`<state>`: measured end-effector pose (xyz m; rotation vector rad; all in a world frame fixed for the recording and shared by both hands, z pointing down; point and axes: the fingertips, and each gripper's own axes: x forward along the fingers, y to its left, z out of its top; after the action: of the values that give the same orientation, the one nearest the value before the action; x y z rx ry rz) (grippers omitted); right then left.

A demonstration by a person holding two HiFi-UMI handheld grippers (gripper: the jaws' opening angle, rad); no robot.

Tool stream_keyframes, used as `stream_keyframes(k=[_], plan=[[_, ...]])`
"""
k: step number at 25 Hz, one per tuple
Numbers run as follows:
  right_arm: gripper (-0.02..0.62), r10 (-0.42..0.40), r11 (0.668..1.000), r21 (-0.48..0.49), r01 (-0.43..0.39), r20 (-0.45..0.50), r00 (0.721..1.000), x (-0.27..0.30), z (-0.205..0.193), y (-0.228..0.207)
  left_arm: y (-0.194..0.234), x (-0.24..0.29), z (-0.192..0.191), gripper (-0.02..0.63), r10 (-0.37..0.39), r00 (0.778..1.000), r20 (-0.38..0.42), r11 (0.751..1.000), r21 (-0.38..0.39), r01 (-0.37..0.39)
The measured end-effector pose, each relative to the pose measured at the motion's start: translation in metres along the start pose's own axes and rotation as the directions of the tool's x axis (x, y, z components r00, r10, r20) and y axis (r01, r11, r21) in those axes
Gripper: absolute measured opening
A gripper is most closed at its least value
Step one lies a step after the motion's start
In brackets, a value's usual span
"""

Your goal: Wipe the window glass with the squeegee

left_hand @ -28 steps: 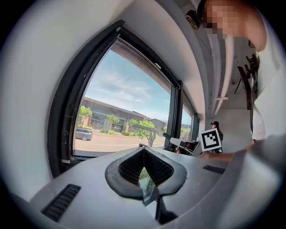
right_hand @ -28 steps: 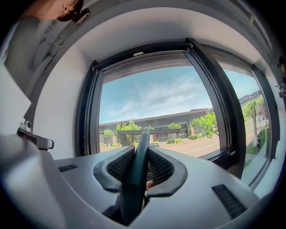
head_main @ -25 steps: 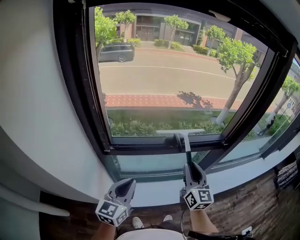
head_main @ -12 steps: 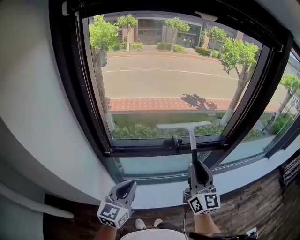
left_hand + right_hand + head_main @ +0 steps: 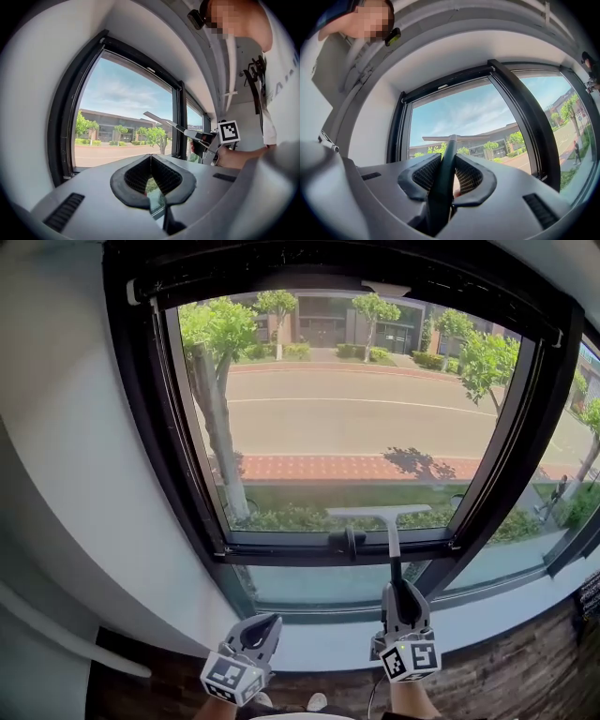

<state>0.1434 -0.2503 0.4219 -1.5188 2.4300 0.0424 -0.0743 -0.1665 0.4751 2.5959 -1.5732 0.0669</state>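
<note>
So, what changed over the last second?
The squeegee, low on the glass, shifted slightly to the right relative to the window handle. The right tongs carried it and stay shut on its grip. A dark car on the street outside has left the view. The left tongs stayed shut, empty and low.

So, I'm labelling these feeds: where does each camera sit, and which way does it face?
Head view: on the person's head, facing steeply down at the window glass; both forearms, left gripper and right gripper show.
Left gripper view: on that gripper, facing along its shut, empty fingers toward the window; the person's torso and right arm show.
Right gripper view: on that gripper, facing up the gripped squeegee at the glass; the person's upper body shows.
Shared: all three show the squeegee and glass.
</note>
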Motion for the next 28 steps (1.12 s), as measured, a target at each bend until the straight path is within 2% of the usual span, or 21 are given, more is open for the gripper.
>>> stream_keyframes(k=[5, 12, 15, 20, 25, 28], plan=[[0.1, 0.026, 0.998, -0.057, -0.025, 0.008, 1.0, 0.005, 0.01, 0.015, 0.009, -0.012, 0.005, 0.018, 0.028, 0.999, 0.025, 0.999, 0.017, -0.028], [0.1, 0.032, 0.996, -0.089, -0.028, 0.051, 0.998, 0.032, 0.031, 0.069, 0.041, -0.049, 0.002, 0.018, 0.052, 0.997, 0.049, 0.999, 0.011, -0.052], [0.1, 0.05, 0.991, -0.126, -0.034, 0.132, 0.99, 0.063, 0.069, 0.096, 0.048, -0.057, 0.006, 0.019, 0.026, 0.998, 0.063, 1.0, 0.014, -0.027], [0.1, 0.089, 0.979, -0.201, -0.033, 0.276, 0.957, 0.123, 0.144, 0.135, 0.064, -0.067, 0.018, 0.018, -0.003, 0.996, 0.09, 0.999, 0.034, 0.0], [0.1, 0.064, 0.972, -0.237, 0.015, 0.322, 0.945, 0.185, 0.193, 0.16, 0.073, -0.076, 0.023, 0.018, -0.015, 0.995, 0.103, 0.999, 0.051, 0.009], [0.1, 0.069, 0.973, -0.232, 0.012, 0.337, 0.939, 0.215, 0.215, 0.177, 0.076, -0.082, 0.026, 0.018, -0.017, 0.994, 0.11, 0.999, 0.053, 0.011]])
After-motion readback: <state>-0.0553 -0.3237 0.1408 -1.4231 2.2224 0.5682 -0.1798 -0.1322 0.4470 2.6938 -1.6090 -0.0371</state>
